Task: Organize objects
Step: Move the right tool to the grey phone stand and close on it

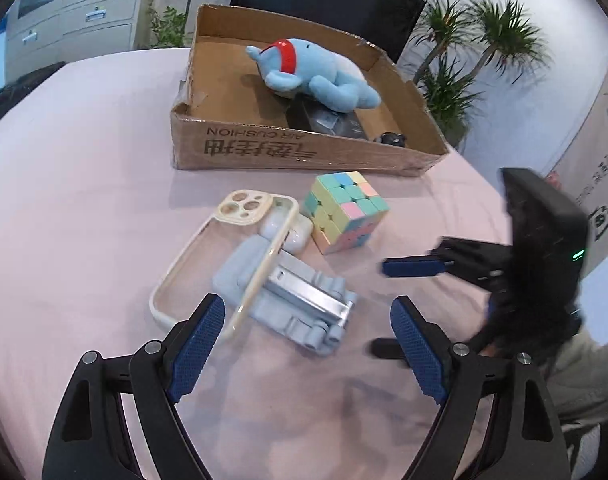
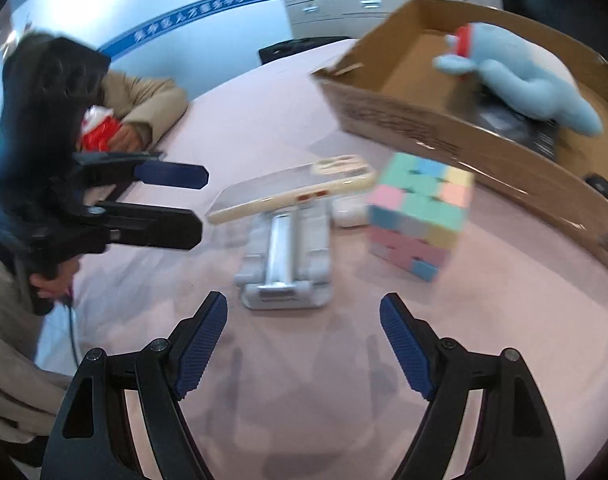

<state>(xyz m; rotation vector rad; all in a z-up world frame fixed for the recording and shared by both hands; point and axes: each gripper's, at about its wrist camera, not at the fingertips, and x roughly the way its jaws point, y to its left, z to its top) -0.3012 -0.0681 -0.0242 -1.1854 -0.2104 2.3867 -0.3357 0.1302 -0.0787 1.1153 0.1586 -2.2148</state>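
Observation:
A cream phone case [image 1: 244, 206] [image 2: 304, 196] leans on a pale blue-grey folding stand [image 1: 296, 300] [image 2: 284, 256], with a white earbuds case [image 1: 292, 232] [image 2: 349, 214] behind it and a pastel puzzle cube [image 1: 343, 208] [image 2: 419, 216] to the right. Beyond them a cardboard box [image 1: 304, 152] [image 2: 423, 128] holds a blue plush elephant [image 1: 323, 72] [image 2: 523, 80] lying on dark flat items [image 1: 323, 120]. My left gripper [image 1: 307, 320] [image 2: 203, 202] is open just short of the stand, gripping nothing. My right gripper [image 2: 304, 312] [image 1: 387, 308] is open beside it, also with nothing in it.
A pink cloth [image 1: 84, 200] covers the table. A small black object [image 1: 391, 139] sits in the box's near right corner. Potted plants [image 1: 463, 60] and a black screen [image 1: 331, 4] stand behind the box. A beige sleeve [image 2: 152, 100] rests at the table's left.

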